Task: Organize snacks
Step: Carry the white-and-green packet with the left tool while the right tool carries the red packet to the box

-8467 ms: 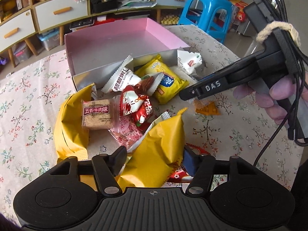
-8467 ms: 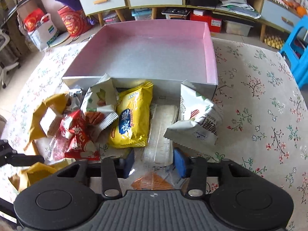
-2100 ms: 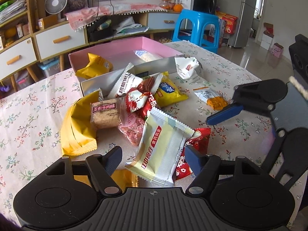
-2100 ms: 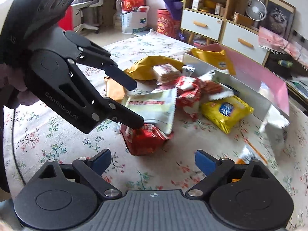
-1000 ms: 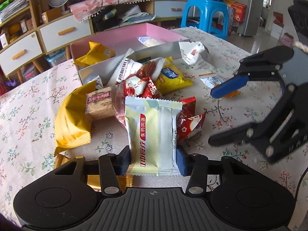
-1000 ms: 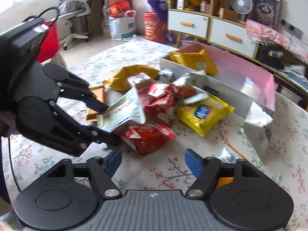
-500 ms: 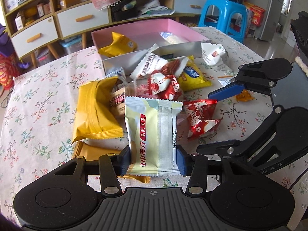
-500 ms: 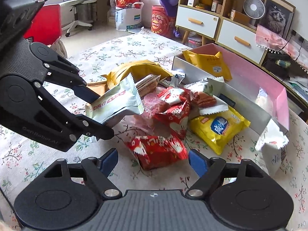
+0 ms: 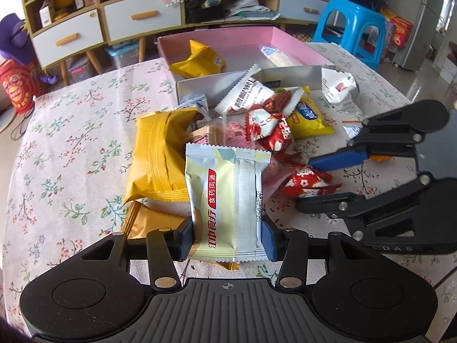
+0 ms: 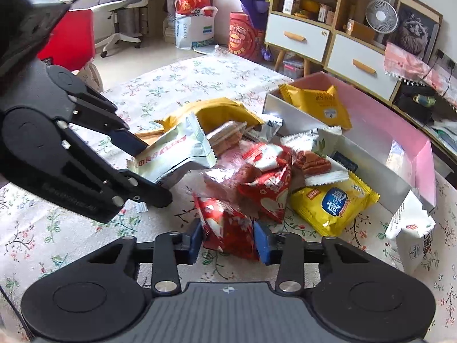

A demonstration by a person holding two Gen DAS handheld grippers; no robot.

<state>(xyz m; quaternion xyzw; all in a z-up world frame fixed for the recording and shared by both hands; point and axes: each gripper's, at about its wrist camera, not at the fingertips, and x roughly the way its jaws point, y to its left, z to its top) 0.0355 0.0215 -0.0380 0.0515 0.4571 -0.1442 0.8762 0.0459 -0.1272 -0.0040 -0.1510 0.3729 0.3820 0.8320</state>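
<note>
My left gripper (image 9: 227, 238) is shut on a pale green snack packet (image 9: 225, 200) and holds it above the table; the packet also shows in the right wrist view (image 10: 174, 151). My right gripper (image 10: 228, 243) is shut on a red snack packet (image 10: 228, 225), which also shows in the left wrist view (image 9: 310, 183). A pink box (image 9: 245, 43) stands at the back with a yellow packet (image 9: 200, 61) and a clear-wrapped snack (image 9: 278, 57) inside. A pile of snack packets (image 9: 265, 123) lies in front of the box.
A large yellow bag (image 9: 155, 157) and an orange packet (image 9: 148, 223) lie left of the pile. A white packet (image 9: 338, 87) lies at the box's right corner. A blue stool (image 9: 354, 28) and drawers (image 9: 68, 37) stand beyond the floral-clothed table (image 9: 71, 143).
My right gripper has closed on the red packet. My left gripper holds the pale green packet a little higher and further back than before.
</note>
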